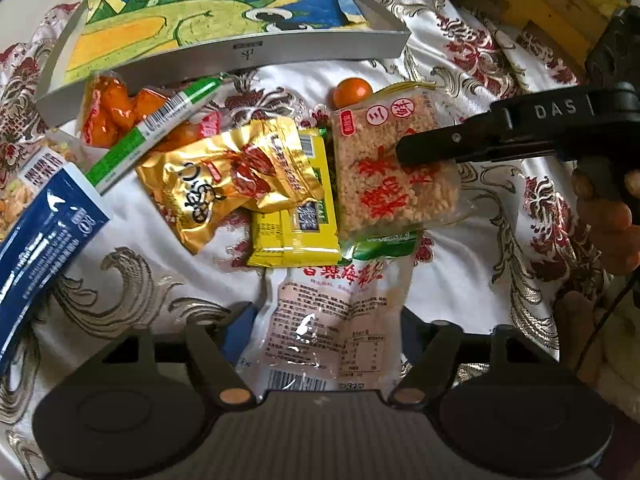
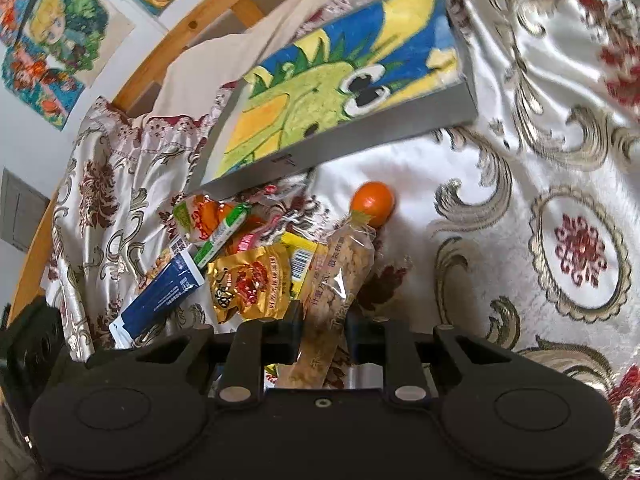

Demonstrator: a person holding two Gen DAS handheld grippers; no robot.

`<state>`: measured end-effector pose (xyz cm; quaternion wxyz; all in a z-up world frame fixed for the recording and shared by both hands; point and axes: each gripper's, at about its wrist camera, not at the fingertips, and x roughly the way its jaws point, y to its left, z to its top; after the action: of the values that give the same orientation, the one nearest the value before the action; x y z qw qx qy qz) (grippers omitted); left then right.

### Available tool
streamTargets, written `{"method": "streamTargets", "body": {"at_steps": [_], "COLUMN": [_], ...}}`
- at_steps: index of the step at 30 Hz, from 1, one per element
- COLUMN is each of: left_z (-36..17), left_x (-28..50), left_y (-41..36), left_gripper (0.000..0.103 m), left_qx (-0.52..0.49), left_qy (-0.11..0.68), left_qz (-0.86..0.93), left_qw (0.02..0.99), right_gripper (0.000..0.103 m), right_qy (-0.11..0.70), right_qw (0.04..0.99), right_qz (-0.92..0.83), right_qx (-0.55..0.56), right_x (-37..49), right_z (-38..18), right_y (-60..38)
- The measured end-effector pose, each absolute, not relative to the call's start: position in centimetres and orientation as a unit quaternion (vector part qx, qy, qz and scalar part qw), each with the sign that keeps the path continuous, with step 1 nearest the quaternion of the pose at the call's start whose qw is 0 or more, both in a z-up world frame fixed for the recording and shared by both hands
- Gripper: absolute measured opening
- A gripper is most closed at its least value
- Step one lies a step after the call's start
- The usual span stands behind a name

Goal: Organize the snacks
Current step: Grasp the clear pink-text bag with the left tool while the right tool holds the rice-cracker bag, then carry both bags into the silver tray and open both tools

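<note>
Right wrist view: right tongs (image 2: pixel 320 334) grip the rice-cracker pack (image 2: pixel 340 276); left tongs (image 1: pixel 320 330) wide.

- Left wrist view looks steeply down, close over the snack pile (image 1: pixel 280 184).
- Right wrist view looks down from the pile's other side, probably lower.
- Both show the painted box (image 2: pixel 340 80).
</note>
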<state>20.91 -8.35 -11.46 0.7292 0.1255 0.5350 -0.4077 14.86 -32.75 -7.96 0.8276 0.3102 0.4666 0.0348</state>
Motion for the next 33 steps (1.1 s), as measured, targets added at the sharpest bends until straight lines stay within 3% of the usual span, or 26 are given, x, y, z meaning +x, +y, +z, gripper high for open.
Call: {"method": "streamTargets", "body": {"at_steps": [4, 11, 16, 22, 33], "left_z": [-11.7, -11.0, -10.6, -10.8, -8.8], "left_x": [20.8, 20.9, 20.2, 18.8, 16.9], "left_y": [-8.8, -7.8, -7.4, -7.1, -7.3], "left_gripper": [0.083, 0.058, 0.050, 0.050, 0.049], "left_qx": [0.116, 0.056, 0.008, -0.104, -0.107], "left_qy": [0.543, 0.567, 0.586, 0.612, 0.572], "left_qz": [-0.389, -0.352, -0.335, -0.368, -0.361], "left_qw": [0.735, 0.742, 0.738, 0.692, 0.728], "right_gripper": [0.024, 0.023, 0.022, 0.018, 0.017], "right_qy": [0.476, 0.448, 0.420, 0.387, 0.347], "right_qw": [0.813, 0.839, 0.852, 0.862, 0.875], "right_qz": [0.036, 0.051, 0.050, 0.047, 0.039], "right_qx": [0.333, 0.304, 0.307, 0.325, 0.334], "right_x": [15.3, 14.7, 13.9, 13.0, 11.9], "right_z": [-8.9, -6.8, -5.3, -4.3, -3.4], "right_y": [-33.0, -32.2, -33.0, -35.0, -37.0]}}
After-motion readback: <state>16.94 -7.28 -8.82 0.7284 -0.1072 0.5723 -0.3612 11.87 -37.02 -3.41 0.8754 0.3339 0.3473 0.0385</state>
